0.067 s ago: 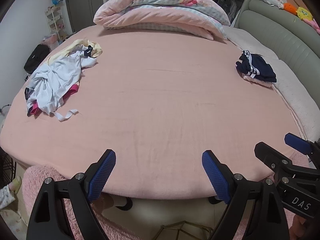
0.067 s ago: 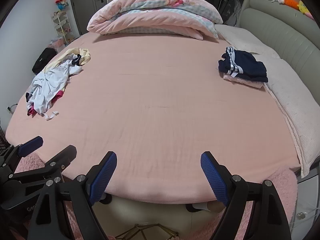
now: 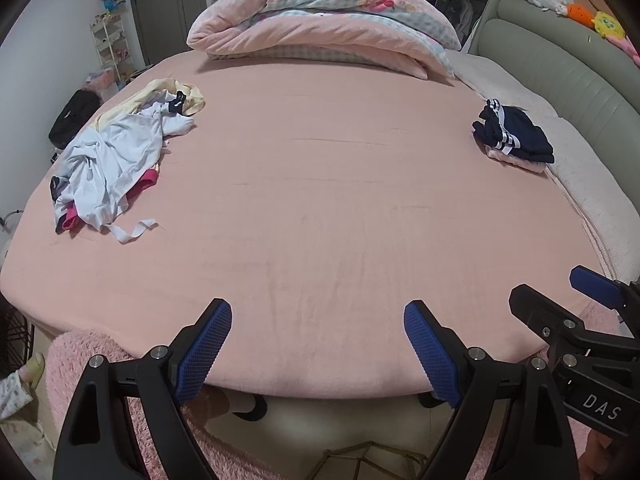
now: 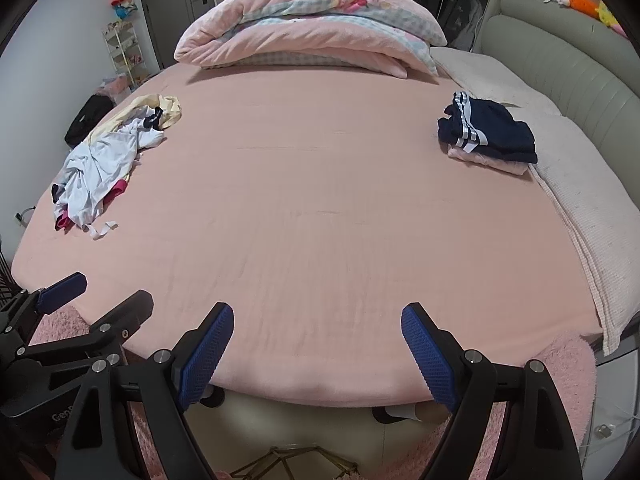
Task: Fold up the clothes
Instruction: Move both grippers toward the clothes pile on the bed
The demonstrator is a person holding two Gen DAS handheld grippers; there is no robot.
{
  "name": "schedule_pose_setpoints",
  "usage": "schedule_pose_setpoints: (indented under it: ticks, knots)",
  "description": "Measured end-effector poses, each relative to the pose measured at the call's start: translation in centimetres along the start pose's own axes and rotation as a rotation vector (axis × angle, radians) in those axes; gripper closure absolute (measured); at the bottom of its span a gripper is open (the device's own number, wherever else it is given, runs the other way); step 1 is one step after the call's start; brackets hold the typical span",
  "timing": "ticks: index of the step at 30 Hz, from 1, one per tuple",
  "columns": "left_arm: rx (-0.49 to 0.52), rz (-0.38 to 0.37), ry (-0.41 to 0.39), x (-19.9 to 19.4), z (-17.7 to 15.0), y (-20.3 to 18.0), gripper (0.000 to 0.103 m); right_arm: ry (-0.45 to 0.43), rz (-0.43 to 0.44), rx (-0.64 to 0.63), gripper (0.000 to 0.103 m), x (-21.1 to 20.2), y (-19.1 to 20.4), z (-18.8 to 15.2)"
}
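A heap of unfolded clothes (image 3: 108, 160) (image 4: 96, 164), white, yellow and magenta, lies at the left of the pink bed (image 3: 320, 208) (image 4: 320, 220). Far right, a folded stack (image 3: 516, 136) (image 4: 490, 136) has navy striped shorts on top of a pale pink garment. My left gripper (image 3: 318, 350) stands open over the bed's near edge, holding nothing. My right gripper (image 4: 316, 348) is open and empty too, beside the left one. Each gripper shows at the edge of the other's view: the right one (image 3: 568, 304), the left one (image 4: 100, 292).
A rolled pink duvet (image 3: 320, 28) (image 4: 312, 28) lies across the far end of the bed. A grey padded headboard (image 3: 572, 80) and a white blanket (image 4: 576, 200) run along the right side. A fluffy pink rug (image 3: 80, 360) covers the floor below; a shelf rack (image 3: 110, 44) stands far left.
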State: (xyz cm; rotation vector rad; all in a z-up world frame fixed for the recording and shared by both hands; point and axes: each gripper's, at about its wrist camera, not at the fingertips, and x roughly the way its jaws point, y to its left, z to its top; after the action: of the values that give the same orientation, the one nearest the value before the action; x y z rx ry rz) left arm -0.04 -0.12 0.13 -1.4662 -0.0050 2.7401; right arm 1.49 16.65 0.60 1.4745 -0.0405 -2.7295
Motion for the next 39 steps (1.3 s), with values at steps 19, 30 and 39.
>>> schedule_pose_setpoints:
  ticks: [19, 30, 39]
  knots:
    - [0.028, 0.095, -0.042, -0.3, 1.2, 2.0, 0.015, -0.009, 0.009, -0.079, 0.017, 0.5, 2.2, 1.7]
    - [-0.019, 0.176, -0.105, -1.1, 4.1, 6.9, 0.015, -0.102, 0.023, -0.225, 0.017, 0.6, 7.9, 6.2]
    - [-0.151, 0.165, -0.105, 0.9, 6.9, 15.2, 0.015, -0.132, 0.056, -0.325, 0.017, 3.1, 15.1, 11.1]
